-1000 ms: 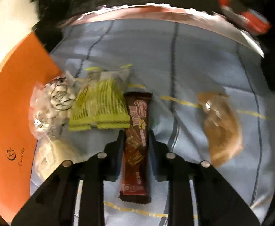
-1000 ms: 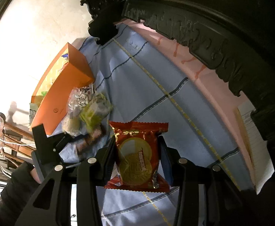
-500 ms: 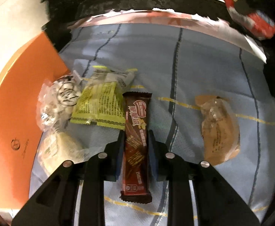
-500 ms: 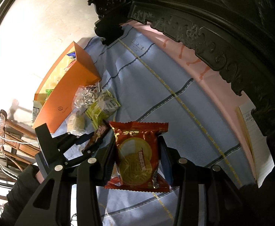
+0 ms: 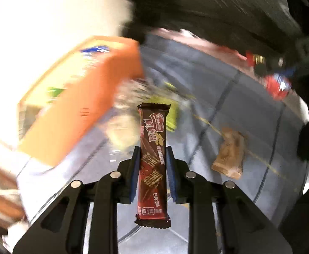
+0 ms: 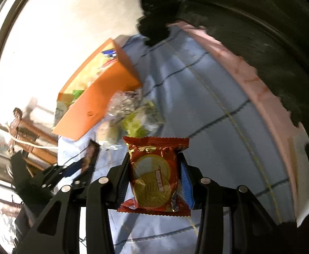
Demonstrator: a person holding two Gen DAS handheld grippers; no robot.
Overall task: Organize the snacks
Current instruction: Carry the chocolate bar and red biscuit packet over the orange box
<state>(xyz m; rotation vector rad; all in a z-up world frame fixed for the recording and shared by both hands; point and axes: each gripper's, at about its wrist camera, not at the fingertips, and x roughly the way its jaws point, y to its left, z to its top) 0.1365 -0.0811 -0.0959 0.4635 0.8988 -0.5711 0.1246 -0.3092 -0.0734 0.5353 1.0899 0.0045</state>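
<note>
Left gripper [image 5: 152, 158] clamped on long brown foil-wrapped wafer bar [image 5: 153, 148], gripped mid-length so it hangs balanced above the blue checked cloth [image 5: 228, 105]. Right gripper [image 6: 154, 169] closed on red crimped-edge biscuit packet [image 6: 155, 173]. Both aimed toward the open orange cardboard box [image 6: 99, 103], presumably the sorting bin; loose packets lie just beside it.

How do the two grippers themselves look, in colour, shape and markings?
Both are black, angular linkage frames with triangular cut-outs and round silver bolt heads. The left gripper has blue pads on its fingers. The right gripper shows a blue pad on one finger and a dark ribbed one opposite. No cables or sleeves show.
</note>
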